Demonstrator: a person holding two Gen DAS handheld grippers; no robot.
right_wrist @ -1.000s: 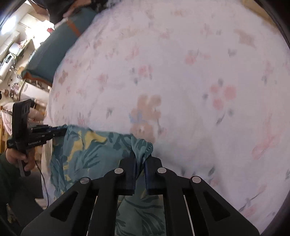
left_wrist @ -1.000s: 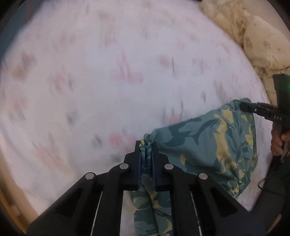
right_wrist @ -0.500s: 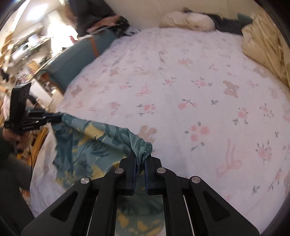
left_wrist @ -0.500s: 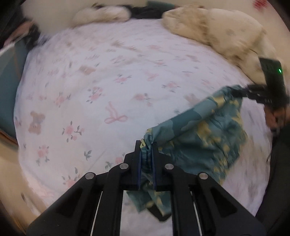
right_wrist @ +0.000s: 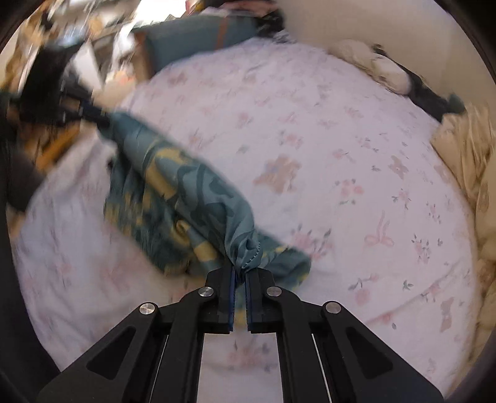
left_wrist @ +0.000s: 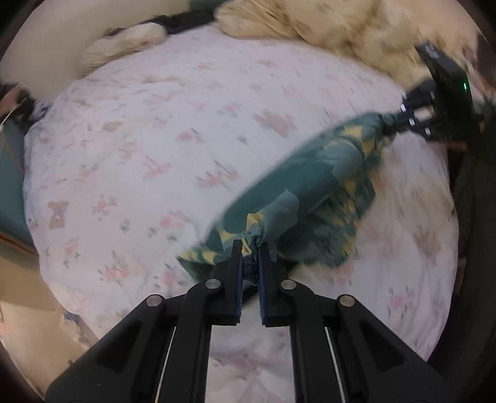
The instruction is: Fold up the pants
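Observation:
The pants [left_wrist: 310, 186] are teal with yellow and dark leaf print. They hang stretched in the air between my two grippers above the bed. My left gripper [left_wrist: 250, 248] is shut on one bunched end of the pants. It also shows at the upper left of the right wrist view [right_wrist: 93, 116]. My right gripper [right_wrist: 240, 272] is shut on the other bunched end of the pants [right_wrist: 186, 198]. It also shows at the upper right of the left wrist view [left_wrist: 390, 124]. Loose fabric droops below the taut edge toward the bed.
The bed has a white sheet [left_wrist: 155, 139] with pink flowers and bears. A cream quilt [left_wrist: 325, 28] is heaped at the far right. A white and black bundle [right_wrist: 387, 74] lies at the head. A teal chair [right_wrist: 192, 37] stands beside the bed.
Both grippers have lifted and swung forward over the bed and moved apart. The pants have gone from a slack hanging sheet to a taut band between them.

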